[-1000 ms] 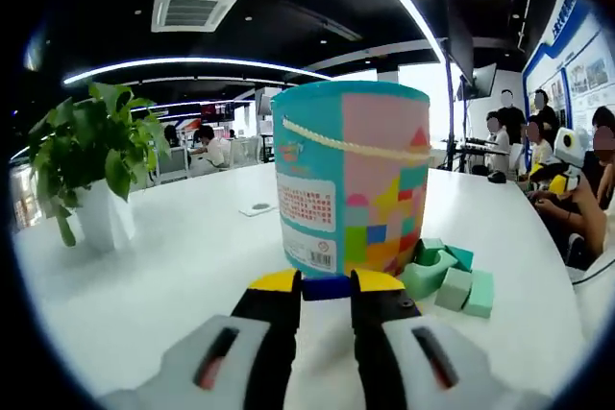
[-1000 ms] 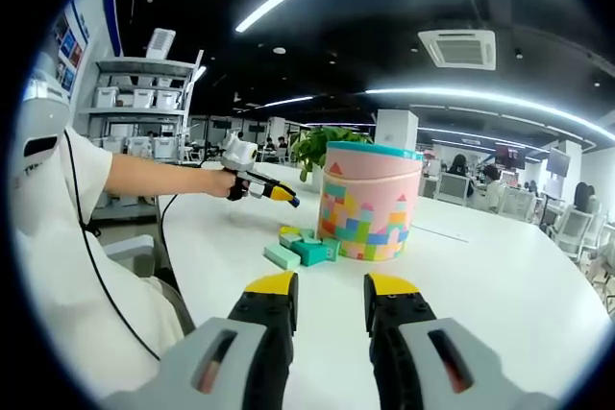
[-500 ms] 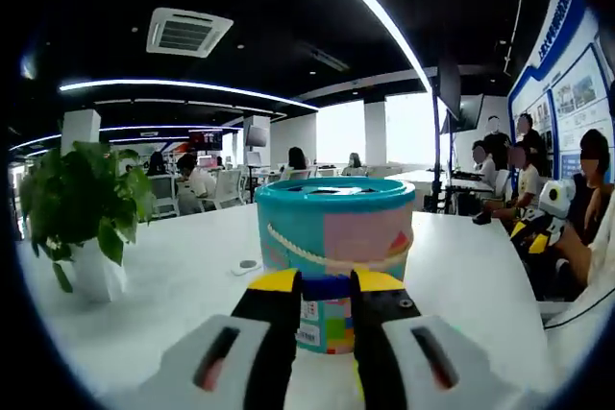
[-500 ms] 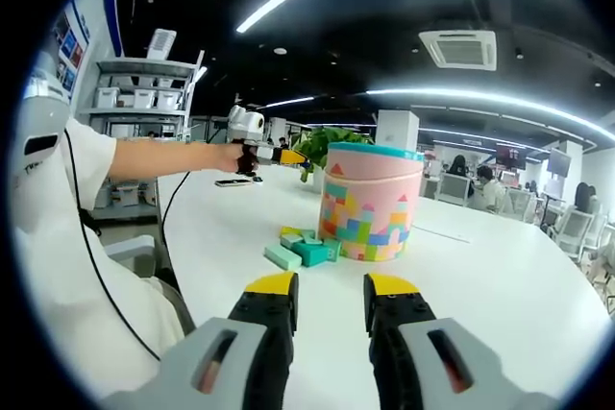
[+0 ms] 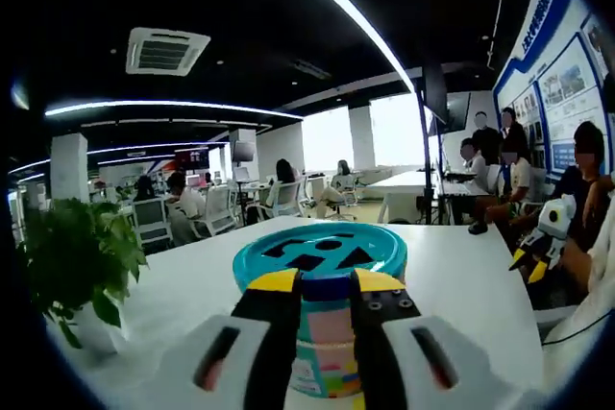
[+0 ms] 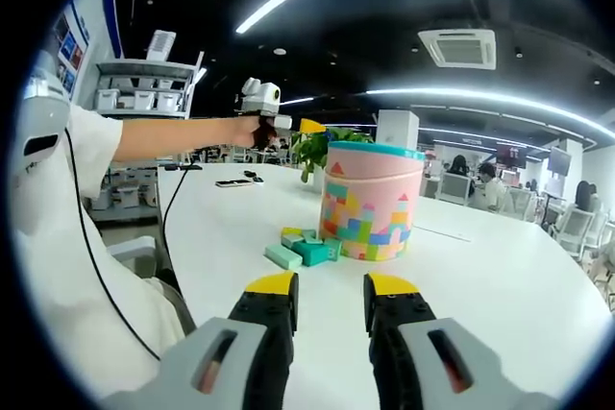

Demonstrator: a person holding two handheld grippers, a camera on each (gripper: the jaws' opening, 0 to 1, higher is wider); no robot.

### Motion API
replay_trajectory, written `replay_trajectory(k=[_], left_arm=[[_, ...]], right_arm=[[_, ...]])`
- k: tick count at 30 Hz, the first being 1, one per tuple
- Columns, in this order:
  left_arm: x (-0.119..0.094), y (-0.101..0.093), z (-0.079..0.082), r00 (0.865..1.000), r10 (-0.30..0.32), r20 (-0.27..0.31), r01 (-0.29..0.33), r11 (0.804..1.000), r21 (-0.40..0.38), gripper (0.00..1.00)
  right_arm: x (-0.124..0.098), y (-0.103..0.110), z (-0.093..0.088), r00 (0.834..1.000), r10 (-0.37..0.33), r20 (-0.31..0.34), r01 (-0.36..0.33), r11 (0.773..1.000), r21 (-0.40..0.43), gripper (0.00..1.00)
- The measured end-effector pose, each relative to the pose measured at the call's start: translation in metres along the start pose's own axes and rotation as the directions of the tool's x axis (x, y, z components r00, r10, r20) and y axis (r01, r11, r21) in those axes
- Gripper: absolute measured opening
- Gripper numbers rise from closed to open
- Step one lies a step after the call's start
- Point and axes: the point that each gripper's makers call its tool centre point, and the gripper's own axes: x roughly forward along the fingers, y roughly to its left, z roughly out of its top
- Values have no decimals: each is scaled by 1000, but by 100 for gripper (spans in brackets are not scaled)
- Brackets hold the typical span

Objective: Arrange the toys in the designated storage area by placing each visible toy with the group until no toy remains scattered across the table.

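My left gripper [image 5: 327, 278] is shut on a small dark blue block [image 5: 327, 290], held just above and in front of the teal lid [image 5: 320, 253] of the toy bucket. From the right gripper view, that bucket [image 6: 371, 202] is pink with coloured block prints and stands upright on the white table [image 6: 500, 285]. Several green blocks [image 6: 303, 250] lie against its left base. The left gripper [image 6: 306, 126] hangs high, up and left of the bucket, in a person's hand. My right gripper [image 6: 330, 285] stands open and empty, low over the table, well short of the blocks.
A potted plant [image 5: 77, 271] stands on the table left of the bucket. Behind the bucket in the right gripper view lies a phone [image 6: 231, 182] beside a cable. People sit at the table's right side [image 5: 586, 208]; the right gripper [image 5: 520, 257] shows there.
My left gripper has risen with the blue block from table level beside the bucket to above its lid. The right gripper and the green blocks have not moved.
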Motion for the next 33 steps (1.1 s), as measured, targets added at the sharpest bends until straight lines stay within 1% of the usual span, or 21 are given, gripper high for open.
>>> replay_trajectory(k=[3, 6, 9, 12, 15, 16, 18, 19, 20, 22, 24, 26, 29, 30, 31, 32, 33], left_arm=[[13, 3, 5, 1000, -2, -19, 2, 1000, -5, 20], [25, 4, 6, 999, 0, -52, -1, 1000, -23, 20], [35, 4, 9, 998, 14, -63, -17, 999, -51, 20], [40, 4, 12, 998, 23, -63, -26, 998, -57, 20], [47, 2, 5, 992, 47, -120, -56, 996, -72, 20], [49, 3, 4, 990, 61, -129, -70, 995, -66, 20], [52, 5, 2, 987, 71, -143, -80, 995, -59, 20], [53, 8, 3, 987, 79, -142, -90, 993, -72, 20], [54, 9, 4, 988, 73, -136, -85, 993, -83, 20], [57, 8, 4, 987, 75, -139, -86, 993, -77, 20], [60, 10, -1, 981, 93, -169, -104, 993, -53, 20], [62, 13, -5, 977, 105, -183, -116, 992, -53, 20], [67, 13, -6, 977, 107, -186, -118, 992, -54, 20], [68, 13, -8, 975, 108, -194, -121, 991, -56, 20], [69, 13, -10, 970, 115, -214, -129, 990, -54, 20], [70, 13, -13, 964, 118, -237, -128, 991, -28, 20], [71, 13, -14, 962, 117, -245, -125, 992, -18, 20]], right_arm=[[-2, -2, 2, 1000, -5, 8, 5, 1000, 1, 27], [-4, -3, 2, 1000, -8, 10, 8, 1000, 2, 27], [-5, -5, 1, 1000, -12, 7, 12, 1000, 5, 27], [-6, -6, 1, 1000, -12, 8, 12, 1000, 9, 27], [-7, -7, 0, 1000, -14, 8, 14, 1000, 10, 27], [-7, -7, 0, 1000, -15, 8, 15, 1000, 11, 27], [-7, -8, -1, 1000, -17, 7, 17, 1000, 13, 27], [-7, -8, -1, 1000, -18, 7, 18, 1000, 15, 27], [-7, -9, -2, 1000, -19, 7, 19, 1000, 15, 27], [-7, -9, -2, 1000, -19, 6, 19, 1000, 16, 27], [-7, -9, -1, 1000, -19, 8, 19, 1000, 18, 27], [-7, -9, -1, 1000, -18, 10, 18, 1000, 18, 27], [-7, -9, -1, 1000, -17, 11, 17, 1000, 19, 27], [-8, -9, -1, 1000, -18, 10, 18, 1000, 19, 27], [-8, -10, -2, 1000, -19, 8, 18, 1000, 20, 27], [-8, -10, -3, 1000, -19, 6, 19, 1000, 21, 27], [-8, -10, -3, 1000, -20, 5, 20, 1000, 22, 27]])
